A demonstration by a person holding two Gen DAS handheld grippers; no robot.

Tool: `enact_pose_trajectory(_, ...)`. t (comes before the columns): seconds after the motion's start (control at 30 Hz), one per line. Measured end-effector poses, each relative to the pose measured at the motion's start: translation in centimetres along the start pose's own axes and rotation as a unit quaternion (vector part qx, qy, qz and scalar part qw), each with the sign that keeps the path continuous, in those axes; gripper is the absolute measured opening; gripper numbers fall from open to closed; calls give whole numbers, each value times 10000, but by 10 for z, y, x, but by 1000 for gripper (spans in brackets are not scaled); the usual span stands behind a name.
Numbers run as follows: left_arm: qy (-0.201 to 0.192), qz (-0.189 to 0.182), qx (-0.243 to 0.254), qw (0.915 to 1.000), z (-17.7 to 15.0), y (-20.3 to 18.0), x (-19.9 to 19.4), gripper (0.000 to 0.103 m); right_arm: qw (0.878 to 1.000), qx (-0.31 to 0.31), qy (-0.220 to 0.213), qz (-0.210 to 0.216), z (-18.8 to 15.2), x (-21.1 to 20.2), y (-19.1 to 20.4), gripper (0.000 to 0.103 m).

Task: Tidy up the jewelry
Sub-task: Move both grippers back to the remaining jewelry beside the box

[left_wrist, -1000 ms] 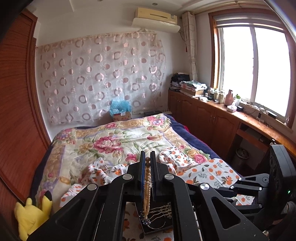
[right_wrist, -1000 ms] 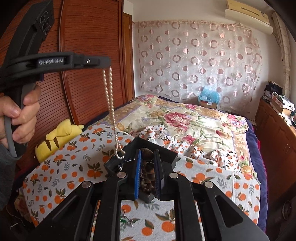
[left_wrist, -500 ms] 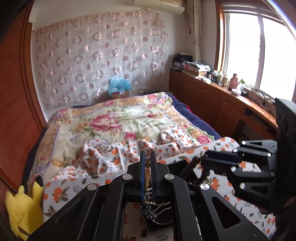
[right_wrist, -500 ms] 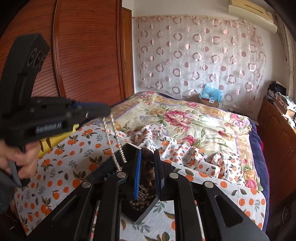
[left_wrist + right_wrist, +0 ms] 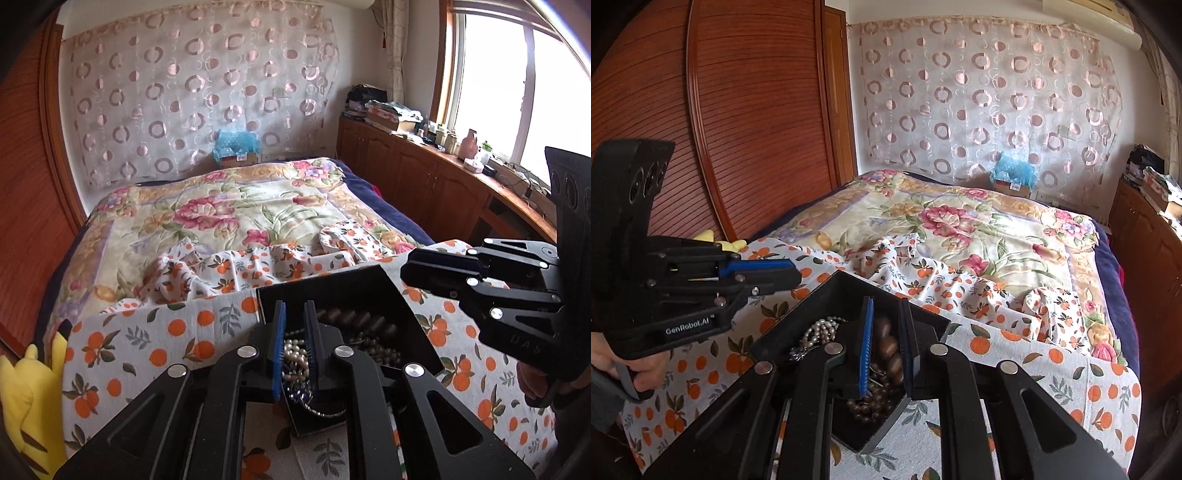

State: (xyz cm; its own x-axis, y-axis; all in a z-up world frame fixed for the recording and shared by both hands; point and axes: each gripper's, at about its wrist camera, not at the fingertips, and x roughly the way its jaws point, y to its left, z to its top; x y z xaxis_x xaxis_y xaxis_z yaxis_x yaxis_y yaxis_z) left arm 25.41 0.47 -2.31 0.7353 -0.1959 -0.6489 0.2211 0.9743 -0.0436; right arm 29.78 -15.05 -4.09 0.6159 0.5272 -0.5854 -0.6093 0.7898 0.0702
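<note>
A black jewelry box [image 5: 376,288] [image 5: 827,295] lies open on the orange-print cloth. A white pearl necklace [image 5: 293,354] [image 5: 822,328] lies heaped in the box. My left gripper [image 5: 294,310] hangs over it with the jaws a little apart and nothing between the pads. A brown bead bracelet [image 5: 888,349] lies in the box, with its big beads also in the left wrist view [image 5: 351,317]. My right gripper [image 5: 887,306] is slightly open just above it; the beads sit between the fingers, no grip visible.
The orange-print cloth [image 5: 177,332] [image 5: 1052,369] covers the near end of a bed with a floral quilt [image 5: 221,206]. A yellow plush toy [image 5: 22,391] lies at the left edge. Wooden cabinets [image 5: 424,184] run along the right; a wooden wardrobe [image 5: 738,110] stands at the left.
The left gripper lowered the hanging pearl necklace into the box and opened, leaving it heaped there. The right gripper came down over the brown beads and its jaws parted.
</note>
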Motion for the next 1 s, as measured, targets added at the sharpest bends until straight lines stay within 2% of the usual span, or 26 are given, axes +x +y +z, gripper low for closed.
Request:
enact_pose_trajectory(0.2, 1, -15, 10, 10000, -18, -3, -16, 13, 10000, 42, -3, -28, -21, -23, 10, 16)
enact_pose_trajectory(0.4, 52, -55, 31, 10000, -53, -11, -37, 15, 9999, 91, 111, -61, -63, -48, 31, 16)
enact_pose_trajectory(0.53, 76, -91, 26, 9999, -75, -15, -49, 22, 9996, 160, 219, -83, -91, -59, 44, 16)
enact_pose_trajectory(0.73, 99, -87, 18, 9999, -104, -17, -68, 22, 9984, 153, 521, -157, -123, -62, 61, 16)
enact_pose_trajectory(0.87, 105, -71, -11, 9999, -119, -17, -77, 22, 9971, 139, 738, -151, -138, -58, 71, 23)
enact_pose_trajectory(1.0, 108, -62, -15, 9999, -132, -19, -85, 23, 9960, 108, 876, -138, -147, -56, 77, 23)
